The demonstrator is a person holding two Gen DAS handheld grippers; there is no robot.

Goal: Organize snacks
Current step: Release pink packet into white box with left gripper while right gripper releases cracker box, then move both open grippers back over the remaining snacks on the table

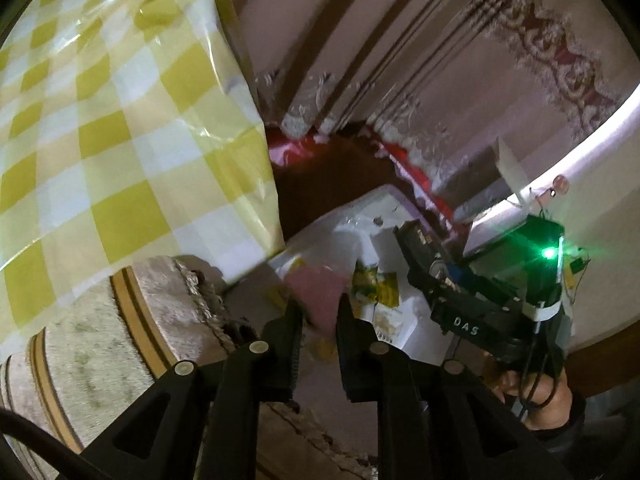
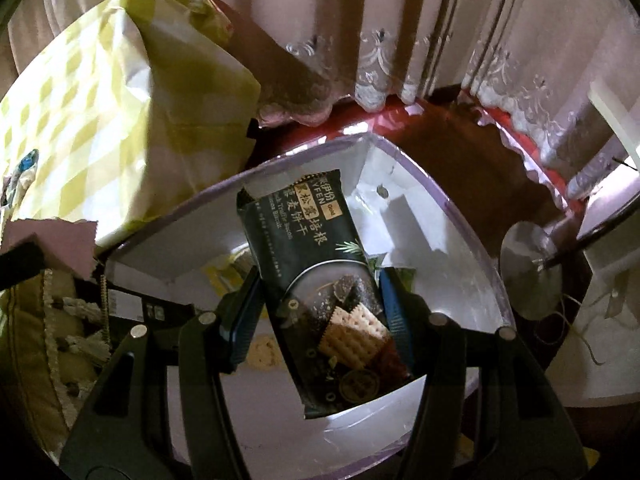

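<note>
- Black jaws of the left gripper [image 1: 318, 312], at the bottom centre of the left wrist view, stand nearly pressed together, pinching the lower edge of a pink packet [image 1: 320, 294].
- Blue-padded jaws of the right gripper [image 2: 320, 300] clamp a dark green biscuit packet [image 2: 316, 248] across its width; the packet lies lengthwise along the fingers, its printed crackers toward the camera.
- Both grippers point steeply down over a white box [image 2: 440, 276] with a lilac rim; the biscuit packet hangs over the middle of its opening, the pink packet over the box edge nearest the camera.
- Only the left wrist view shows the right gripper from outside, at lower right, with a green light [image 1: 550, 254] lit on it and a person's hand [image 1: 538, 398] under it.
- That view also shows yellow snack packets [image 1: 378, 288] lying inside the box.
- Only the right wrist view shows the pink packet from the side, at left centre, and a round metal disc [image 2: 528, 268] at right.
- Beside the box stands a desk draped in a yellow-and-white checked cloth [image 1: 100, 128], with a fringed cushion [image 1: 100, 340] below it.
- Behind lie a red floor [image 2: 360, 126] and pale lace-edged curtains [image 2: 400, 40].
</note>
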